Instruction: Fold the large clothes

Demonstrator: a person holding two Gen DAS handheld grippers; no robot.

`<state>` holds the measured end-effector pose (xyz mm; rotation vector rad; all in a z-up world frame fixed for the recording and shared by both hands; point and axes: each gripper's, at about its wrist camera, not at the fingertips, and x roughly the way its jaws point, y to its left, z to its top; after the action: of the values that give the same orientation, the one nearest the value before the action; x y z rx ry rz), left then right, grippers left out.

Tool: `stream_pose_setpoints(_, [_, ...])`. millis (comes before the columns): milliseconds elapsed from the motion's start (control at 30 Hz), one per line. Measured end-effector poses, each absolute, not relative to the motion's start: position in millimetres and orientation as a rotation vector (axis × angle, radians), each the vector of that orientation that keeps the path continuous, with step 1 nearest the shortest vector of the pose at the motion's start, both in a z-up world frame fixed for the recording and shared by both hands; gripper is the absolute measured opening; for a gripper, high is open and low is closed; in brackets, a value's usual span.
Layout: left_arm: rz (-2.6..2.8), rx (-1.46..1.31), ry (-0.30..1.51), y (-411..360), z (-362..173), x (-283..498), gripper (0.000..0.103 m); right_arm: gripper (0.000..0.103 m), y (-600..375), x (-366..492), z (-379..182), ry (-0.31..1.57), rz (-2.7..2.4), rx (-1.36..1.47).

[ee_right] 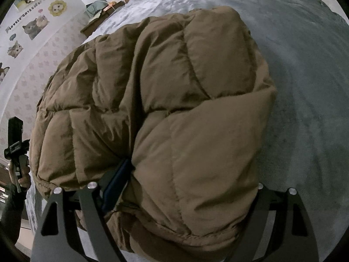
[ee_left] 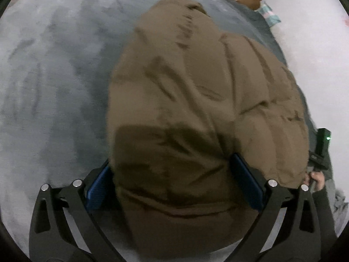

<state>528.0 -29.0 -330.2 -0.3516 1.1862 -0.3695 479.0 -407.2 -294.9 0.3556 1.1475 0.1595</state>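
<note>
Two wrist views over one bed. A grey plush blanket [ee_left: 54, 76] covers the whole surface. On it lies a brown quilted puffer jacket [ee_right: 163, 109], gathered into a thick, rounded bundle near the bed's edge, close in front of both cameras.

The left gripper [ee_left: 174, 174] stands with its jaws spread wide. The jacket's bulk fills the gap and brushes both blue pads [ee_left: 100, 187], with no visible pinch in the fabric.

The right gripper [ee_right: 187, 181] is clamped on a deep fold of the jacket. One pad is buried in the crease and the other is hidden beneath the padding.

Each view shows the opposite handle at its margin, held in a hand [ee_right: 24, 179] with a dark sleeve. Cat stickers [ee_right: 32, 28] mark the pale wall beyond.
</note>
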Motion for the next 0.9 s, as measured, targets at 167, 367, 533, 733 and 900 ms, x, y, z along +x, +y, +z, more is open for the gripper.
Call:
stream_pose_setpoints(167, [-0.412, -0.371, 1.195, -45.4, -330.7, 524.6, 0.100, 0.084, -408.5, 478.7, -296.1, 1.147, 0.160, 0.356])
stream_pose_setpoints(367, [-0.385, -0.313, 1.221, -74.6, -329.9, 551.3, 0.100, 0.084, -407.4, 479.0, -294.4, 1.147, 0.151, 0.352])
stream_pose_setpoints(533, [-0.388, -0.218, 1.199, -88.6, -318.2, 552.0, 0.099, 0.083, -404.2, 477.7, -290.4, 1.150, 0.157, 0.340])
stream_pose_setpoints(733, [-0.317, -0.103, 1.159, -101.4, -306.9, 547.8, 0.085, 0.073, -399.0, 477.4, -283.5, 1.125, 0.171, 0.322])
stream_pose_setpoints(900, [-0.273, -0.014, 1.135, -112.7, -293.6, 545.5, 0.074, 0.060, -394.2, 475.2, -277.2, 1.121, 0.174, 0.296])
